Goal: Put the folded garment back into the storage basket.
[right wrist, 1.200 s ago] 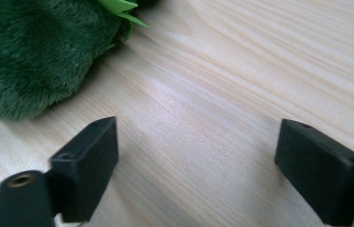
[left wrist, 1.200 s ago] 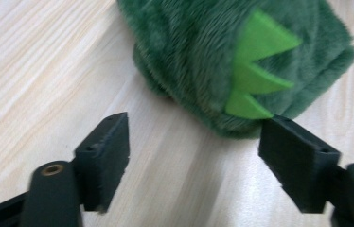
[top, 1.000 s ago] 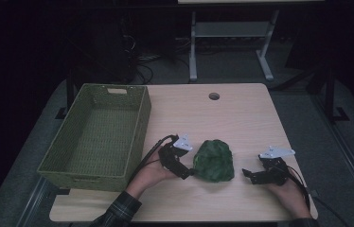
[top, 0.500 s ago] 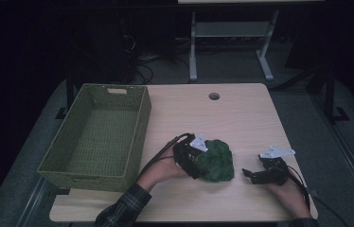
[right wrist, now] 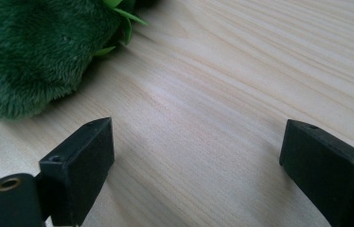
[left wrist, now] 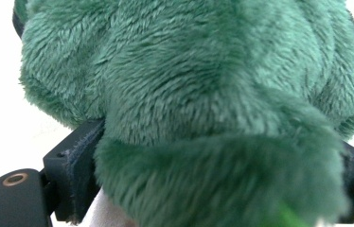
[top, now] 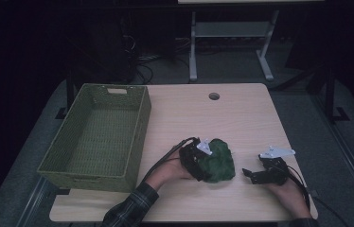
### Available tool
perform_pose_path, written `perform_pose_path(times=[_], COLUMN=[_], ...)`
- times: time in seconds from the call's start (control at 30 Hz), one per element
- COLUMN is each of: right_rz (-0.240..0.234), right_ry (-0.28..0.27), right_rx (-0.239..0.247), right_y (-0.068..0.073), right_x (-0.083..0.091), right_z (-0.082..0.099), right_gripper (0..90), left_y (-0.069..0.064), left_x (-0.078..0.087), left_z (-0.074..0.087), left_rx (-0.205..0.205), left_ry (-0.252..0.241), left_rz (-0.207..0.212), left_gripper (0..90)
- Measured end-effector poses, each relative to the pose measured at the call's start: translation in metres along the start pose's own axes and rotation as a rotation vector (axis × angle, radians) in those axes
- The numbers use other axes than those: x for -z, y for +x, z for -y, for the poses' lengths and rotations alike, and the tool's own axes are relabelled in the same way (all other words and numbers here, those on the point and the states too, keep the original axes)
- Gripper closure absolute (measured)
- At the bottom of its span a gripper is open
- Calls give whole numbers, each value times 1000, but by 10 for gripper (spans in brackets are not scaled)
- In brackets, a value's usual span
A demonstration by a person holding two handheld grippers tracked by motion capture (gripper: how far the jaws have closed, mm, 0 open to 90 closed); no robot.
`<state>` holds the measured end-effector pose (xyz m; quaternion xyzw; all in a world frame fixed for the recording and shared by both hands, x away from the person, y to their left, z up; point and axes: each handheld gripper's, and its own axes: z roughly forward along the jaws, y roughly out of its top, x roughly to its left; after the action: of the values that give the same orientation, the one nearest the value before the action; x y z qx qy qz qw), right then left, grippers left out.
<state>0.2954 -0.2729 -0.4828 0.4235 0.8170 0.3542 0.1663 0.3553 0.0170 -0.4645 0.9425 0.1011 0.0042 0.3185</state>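
Note:
A dark green plush toy [top: 218,161] lies on the wooden table [top: 241,118], near the front edge. My left gripper [top: 200,166] is pushed against the toy's left side. In the left gripper view its jaws stand wide apart with the plush [left wrist: 189,90] bulging between them, so the left gripper [left wrist: 213,184] is open around the toy. My right gripper [top: 248,174] rests low over the table to the toy's right, open, with bare wood between its jaws [right wrist: 199,156]. The plush [right wrist: 28,52] lies ahead and to the left of the right gripper's jaws, apart from them.
A green woven basket [top: 139,132] with nothing in it stands on the table's left side, close to my left arm. A round cable hole [top: 214,96] sits near the far edge. Beyond the table are a metal stand [top: 229,42] and cables on a dark floor.
My left gripper has slid to the right, from beside the plush until the toy sits between its jaws. The right gripper has stayed where it was.

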Motion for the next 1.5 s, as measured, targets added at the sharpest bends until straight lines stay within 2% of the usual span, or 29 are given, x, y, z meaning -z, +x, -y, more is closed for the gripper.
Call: perform_pose_path(times=[0.07,0.2,0.3,0.47,0.6,0.73,0.93,1.13,1.27,1.5], right_rz=[0,0,0,0,0,0,1,2,4,5], right_ry=[0,0,0,0,0,0,0,1,2,2], right_rx=[0,0,0,0,0,0,-1,-2,-10,-11], right_y=[0,0,0,0,0,0,0,0,0,0], right_x=[0,0,0,0,0,0,0,0,0,-1], right_z=[0,0,0,0,0,0,0,0,0,0], right_gripper=[103,103,103,103,103,103,99,97,89,82], left_y=[1,-4,-4,-5,-4,0,4,3,3,2], left_x=[0,0,2,5,6,7,12,26,39,66], left_z=[0,-2,-3,-5,-5,-3,-5,-10,-14,-21], left_rx=[-3,-35,-34,-37,-15,23,51,74,107,115], left_ry=[0,27,26,17,15,1,15,21,-6,-16], left_rz=[1,-38,-45,-39,-20,10,41,41,39,14], left_gripper=[124,166,276,535,645,664,663,663,662,662])
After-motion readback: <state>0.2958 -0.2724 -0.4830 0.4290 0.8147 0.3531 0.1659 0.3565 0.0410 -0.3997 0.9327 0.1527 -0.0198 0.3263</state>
